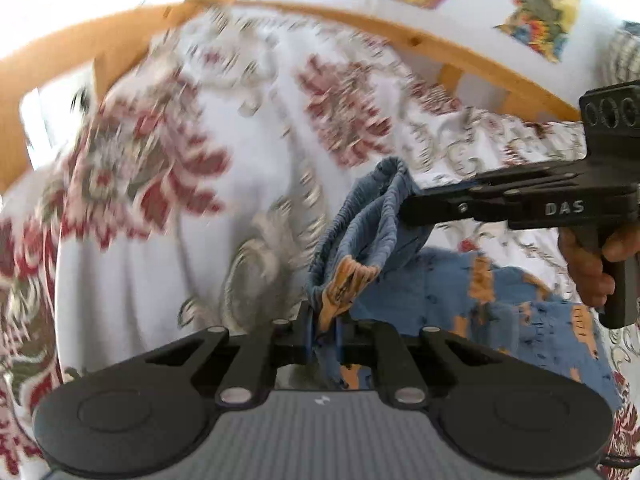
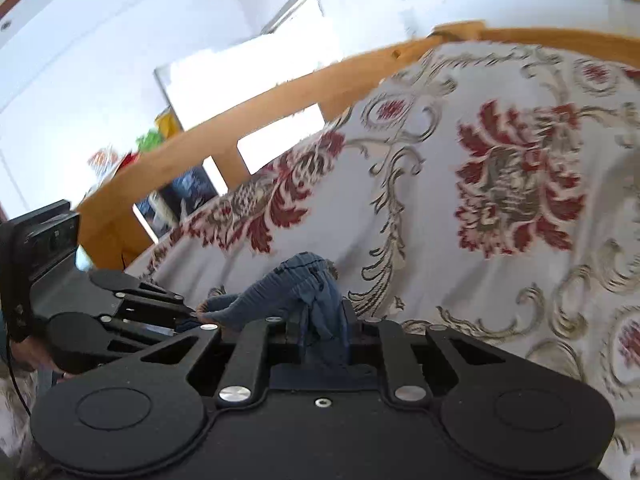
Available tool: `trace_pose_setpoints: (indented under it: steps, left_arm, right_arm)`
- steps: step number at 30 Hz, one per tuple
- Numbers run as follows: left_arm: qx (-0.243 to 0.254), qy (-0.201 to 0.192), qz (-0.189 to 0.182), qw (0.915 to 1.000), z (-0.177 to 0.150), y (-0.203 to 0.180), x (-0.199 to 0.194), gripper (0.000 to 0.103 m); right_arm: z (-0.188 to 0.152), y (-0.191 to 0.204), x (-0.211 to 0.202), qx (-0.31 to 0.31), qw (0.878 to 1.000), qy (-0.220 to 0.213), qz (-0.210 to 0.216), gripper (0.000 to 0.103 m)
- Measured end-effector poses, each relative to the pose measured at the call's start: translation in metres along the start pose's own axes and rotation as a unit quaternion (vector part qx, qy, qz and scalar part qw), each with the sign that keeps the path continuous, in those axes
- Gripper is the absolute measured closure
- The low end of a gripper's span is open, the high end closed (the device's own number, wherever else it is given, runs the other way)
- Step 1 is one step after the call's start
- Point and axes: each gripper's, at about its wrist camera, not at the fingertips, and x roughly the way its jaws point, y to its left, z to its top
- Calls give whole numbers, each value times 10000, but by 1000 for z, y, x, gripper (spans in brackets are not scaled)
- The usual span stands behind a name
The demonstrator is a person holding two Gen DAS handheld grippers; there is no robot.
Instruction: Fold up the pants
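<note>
The pants [image 1: 460,292] are blue with orange patches and a gathered elastic waistband [image 1: 360,216]. They are lifted above a bed with a white, red-flowered bedspread [image 1: 248,152]. My left gripper [image 1: 324,320] is shut on one end of the waistband. My right gripper [image 1: 408,204] comes in from the right and is shut on the other end. In the right wrist view the right gripper [image 2: 324,332] pinches bunched blue cloth [image 2: 304,288], and the left gripper [image 2: 188,316] holds the cloth at the left. The pant legs trail down on the bedspread behind.
A wooden bed frame rail [image 1: 440,48] runs along the far edge of the bed, also in the right wrist view [image 2: 280,92]. Colourful pictures [image 1: 536,4] hang on the white wall. A bright window [image 2: 248,76] lies beyond the rail.
</note>
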Motion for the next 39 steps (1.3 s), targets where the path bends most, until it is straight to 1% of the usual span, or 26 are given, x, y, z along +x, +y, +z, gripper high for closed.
trace_pose_setpoints:
  steps: [2,6,8,11,15,17,20,24,29,33,37,39]
  left_arm:
    - [205,-157,-47,9997,3,-15,-11,93]
    - [713,-403,-204,9964,7,-54,-28,93]
    - [974,-506,-304,9935,6,-75,-34,93]
    - [1402,-618,-503,9869,1,-111,-38,93]
    - [1833,-559,-816,9781,-10,-156,-33,93]
    - [2027,-474,-1017,9728,-19,-179,-27,93]
    - [2293,-347,-1220,9651,-31,-210,-17,94]
    - [2699,-208,-1302,9538,-54,-245,-5,94]
    - [3163,-56,-1224,9407,-79,-276,13,94]
    - [3351,28,-1171,9349,-90,-290,24,94]
    - [3434,93,-1189,9316,-96,-297,33,94]
    - [3539,92,-1204,9274,-100,-299,35,94]
  right_arm:
    - [-4,0,-22,50,9997,-241,-71,87]
    - [-10,0,-65,129,9983,-507,-244,87]
    - [-17,-1,-84,162,9974,-601,-368,87]
    - [-33,-8,-115,330,9954,-738,-513,87]
    - [-66,-19,-150,591,9920,-826,-748,87]
    - [-84,-25,-166,737,9899,-875,-841,87]
    - [-112,-36,-186,976,9861,-896,-1000,87]
    - [-144,-49,-203,1155,9831,-864,-1123,87]
    - [-172,-63,-208,1332,9800,-856,-1209,87]
    - [-184,-74,-215,1517,9763,-963,-1203,88]
    - [-192,-80,-220,1640,9737,-978,-1245,88]
    - [-198,-81,-222,1736,9716,-964,-1290,87]
